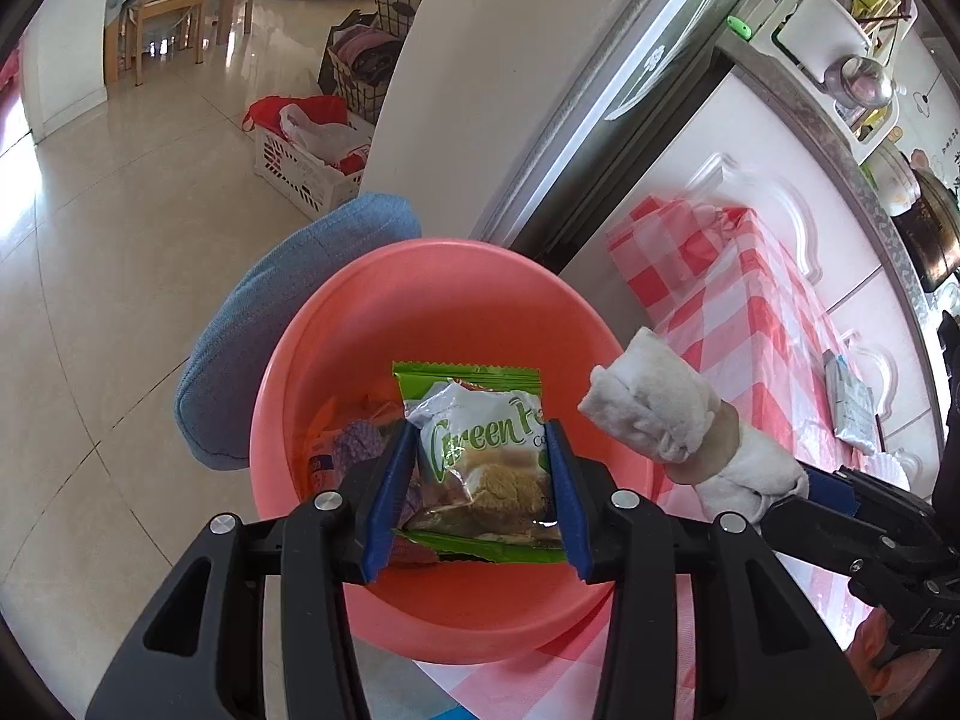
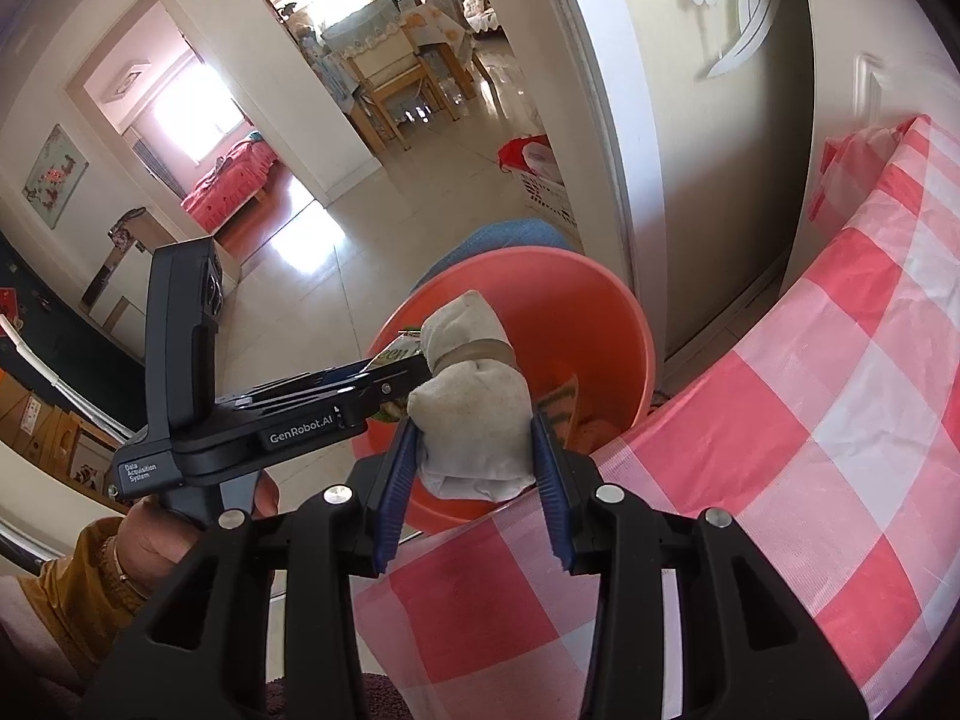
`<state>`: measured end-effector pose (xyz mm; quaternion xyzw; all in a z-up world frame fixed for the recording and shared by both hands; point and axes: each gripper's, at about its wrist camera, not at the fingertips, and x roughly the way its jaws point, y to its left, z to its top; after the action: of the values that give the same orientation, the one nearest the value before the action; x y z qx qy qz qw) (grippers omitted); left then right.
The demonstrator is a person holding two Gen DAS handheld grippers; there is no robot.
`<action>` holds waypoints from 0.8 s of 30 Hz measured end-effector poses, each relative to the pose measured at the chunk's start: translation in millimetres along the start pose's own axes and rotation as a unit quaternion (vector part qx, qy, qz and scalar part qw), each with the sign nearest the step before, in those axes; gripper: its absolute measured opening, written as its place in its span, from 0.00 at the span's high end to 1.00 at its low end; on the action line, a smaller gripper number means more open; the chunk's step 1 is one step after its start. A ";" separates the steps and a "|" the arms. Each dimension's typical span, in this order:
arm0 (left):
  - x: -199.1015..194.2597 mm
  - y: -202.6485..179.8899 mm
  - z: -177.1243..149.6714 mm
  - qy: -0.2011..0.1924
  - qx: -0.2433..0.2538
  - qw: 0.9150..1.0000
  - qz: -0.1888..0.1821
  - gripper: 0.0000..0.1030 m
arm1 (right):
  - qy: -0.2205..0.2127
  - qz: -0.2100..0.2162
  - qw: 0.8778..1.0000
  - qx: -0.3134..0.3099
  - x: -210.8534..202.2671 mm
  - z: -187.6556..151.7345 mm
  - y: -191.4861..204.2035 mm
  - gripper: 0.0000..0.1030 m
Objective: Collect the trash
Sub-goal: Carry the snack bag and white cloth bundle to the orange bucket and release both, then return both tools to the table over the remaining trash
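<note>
Left wrist view: left gripper [image 1: 480, 483] clamps one green snack packet [image 1: 480, 456] over pink basin [image 1: 360, 324], wrappers beneath. Right wrist view: right gripper [image 2: 474, 456] grips one taped white bundle [image 2: 474, 414] at checked tablecloth [image 2: 780, 450] edge.

Green snack wrapper [image 1: 480, 456] and taped white wad [image 2: 474, 414] above pink basin [image 1: 372, 324].

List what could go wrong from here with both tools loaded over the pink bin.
1. The white cloth bundle in the right tool hangs near the bin's rim by the checked tablecloth; released there, it may miss.
2. The left tool and its snack packet crowd the opening, so the tools could collide.
</note>
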<state>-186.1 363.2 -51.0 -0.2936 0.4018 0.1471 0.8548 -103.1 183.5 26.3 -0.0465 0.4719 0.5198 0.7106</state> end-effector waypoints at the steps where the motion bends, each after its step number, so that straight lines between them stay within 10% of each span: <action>1: 2.5 0.0 -1.2 0.003 0.000 1.000 0.000 0.56 | 0.001 -0.003 1.000 -0.002 1.1 -0.2 0.5 0.60; 8: 11.8 2.1 -5.0 0.016 -0.001 1.000 -0.001 0.33 | -0.015 -0.020 1.000 -0.001 -5.2 -4.7 -4.3 0.44; 24: -2.2 -8.5 0.6 0.001 0.006 1.000 -0.001 0.21 | -0.077 -0.065 0.995 0.023 -49.1 -24.4 -19.6 0.18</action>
<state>-183.0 356.9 -45.8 -0.2890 0.4034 0.1431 0.8563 -103.7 126.9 39.9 -0.0205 0.4239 0.4632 0.7781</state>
